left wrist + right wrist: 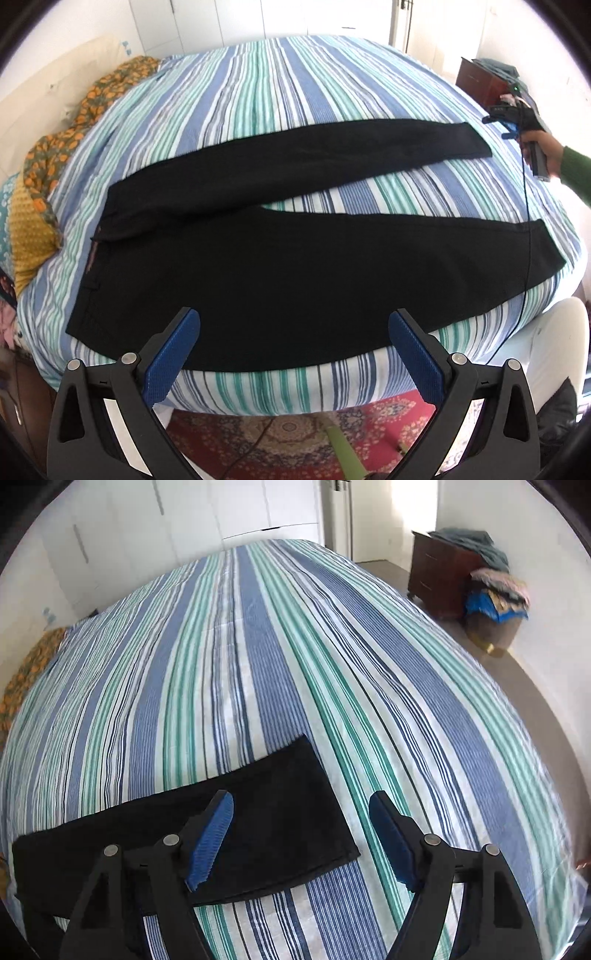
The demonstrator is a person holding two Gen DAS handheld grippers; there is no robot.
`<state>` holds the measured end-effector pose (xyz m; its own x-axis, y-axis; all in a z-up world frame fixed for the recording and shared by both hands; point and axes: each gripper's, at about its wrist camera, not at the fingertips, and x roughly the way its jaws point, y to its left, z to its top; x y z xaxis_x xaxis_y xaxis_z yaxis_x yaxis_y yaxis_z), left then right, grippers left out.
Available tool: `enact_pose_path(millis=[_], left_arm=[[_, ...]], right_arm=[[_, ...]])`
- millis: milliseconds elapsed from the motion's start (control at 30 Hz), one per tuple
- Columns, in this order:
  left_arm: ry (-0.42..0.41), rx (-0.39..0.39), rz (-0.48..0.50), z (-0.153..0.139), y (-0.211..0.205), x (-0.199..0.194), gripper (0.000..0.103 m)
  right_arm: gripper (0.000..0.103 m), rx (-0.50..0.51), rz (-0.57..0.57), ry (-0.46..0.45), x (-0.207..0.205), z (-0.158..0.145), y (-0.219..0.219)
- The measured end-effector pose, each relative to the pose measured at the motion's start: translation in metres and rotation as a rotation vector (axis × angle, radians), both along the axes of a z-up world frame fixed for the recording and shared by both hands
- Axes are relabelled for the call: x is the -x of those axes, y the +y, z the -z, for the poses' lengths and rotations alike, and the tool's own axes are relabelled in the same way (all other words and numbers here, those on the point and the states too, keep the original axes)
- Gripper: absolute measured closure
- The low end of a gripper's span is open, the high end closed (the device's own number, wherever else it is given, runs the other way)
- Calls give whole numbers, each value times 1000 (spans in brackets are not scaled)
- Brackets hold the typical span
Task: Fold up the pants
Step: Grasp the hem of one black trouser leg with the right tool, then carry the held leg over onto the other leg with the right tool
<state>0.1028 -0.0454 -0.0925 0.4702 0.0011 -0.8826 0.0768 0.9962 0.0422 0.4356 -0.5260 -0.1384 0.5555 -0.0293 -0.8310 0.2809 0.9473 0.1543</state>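
Observation:
Black pants [280, 266] lie flat on the striped bed sheet [258, 92], waistband to the left and the two legs spread in a V to the right. My left gripper [295, 321] stands open above the near edge of the seat and near leg, with nothing between its blue pads [173, 354]. The right gripper [498, 125], held by a hand in a green sleeve, hovers just past the far leg's hem. In the right wrist view the right gripper [301, 799] is open over the end of that pant leg [266, 830], holding nothing.
Orange patterned cloth and pillows [48, 158] line the bed's left side. A dark wooden chest [439, 572] and a heap of clothes [495, 598] stand by the far wall. A thin cable [526, 229] hangs across the near leg. A red carpet [295, 424] lies below the bed's edge.

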Motion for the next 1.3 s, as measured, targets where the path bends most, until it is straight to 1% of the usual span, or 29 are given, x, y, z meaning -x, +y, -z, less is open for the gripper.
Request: enact_pose_path(millis=[67,100,167,267,300,333,367,400,500,533,567,600,633,667,733,767,800,833,900,933,967,1000,1033,1067,1100,1133,1200,1233,1300], left_arm=[[17,-2,1,5,-1,-3,1],[13,-7,3,5,-3,-4,1],[3,-22,7,4,-7,-4,1],[2,-37,14,5,-11,-4,1],[8,-41,15,7,-12,-5,1],[17,-48,14,9,-12,-5,1],[25,-54,11,10,-11,-5,1],[27,-57,6,10,-10,-5,1],[24,-41,-10,14,-3,-7,1],[36,-29,-15,18,-1,-10,1],[45,-16,-14,20,1,-14,1],[40,-1,-8,22,4,-20,1],[24,2,-1,22,7,-26,1],[8,-10,-2,23,12,-35,1],[-25,-43,-34,25,26,-57,1],[-55,-40,-55,24,38,-74,1],[-86,-26,-69,24,49,-90,1],[-113,-16,-83,26,61,-108,1],[-145,-41,-147,40,85,-154,1],[-144,-60,-177,51,96,-174,1],[-121,-87,-209,67,107,-194,1],[-74,-129,-254,88,119,-212,1],[4,-173,-306,113,133,-225,2],[72,-176,-339,132,145,-231,0],[80,-111,-346,138,154,-227,0],[50,-77,-359,132,159,-219,1],[-6,-64,-364,111,157,-195,2],[-33,-46,-352,100,153,-181,2],[-87,34,-291,79,134,-146,1]], right_arm=[[31,-134,36,3,12,28,-19],[35,-213,53,6,18,41,-27],[38,-351,110,8,28,68,-37],[38,-517,171,-17,31,101,-42],[41,-586,177,-32,29,111,-43],[50,-632,183,-38,26,116,-43],[88,-610,192,-32,24,113,-40],[93,-565,171,-28,22,104,-36],[94,-347,18,-132,31,42,-21],[94,-234,-16,-133,35,31,-17],[85,-139,-26,-91,34,34,-17],[75,-96,-29,-15,32,46,-19],[72,-91,-21,65,30,61,-21],[66,-77,4,100,33,70,-22],[60,-31,52,37,49,65,-18],[52,11,72,5,57,58,-11],[49,40,73,-26,64,52,-2],[46,51,46,-54,70,46,10],[46,50,-43,-89,79,33,40],[46,41,-90,-102,82,28,59],[45,22,-138,-115,86,22,76],[44,-2,-183,-125,86,20,98],[40,-28,-228,-132,90,17,117],[39,-49,-267,-138,95,15,135],[39,-68,-301,-144,102,10,149],[39,-84,-329,-149,111,9,160],[38,-96,-375,-149,133,6,180],[37,-92,-393,-149,146,5,190],[33,-84,-429,-144,172,2,206]])
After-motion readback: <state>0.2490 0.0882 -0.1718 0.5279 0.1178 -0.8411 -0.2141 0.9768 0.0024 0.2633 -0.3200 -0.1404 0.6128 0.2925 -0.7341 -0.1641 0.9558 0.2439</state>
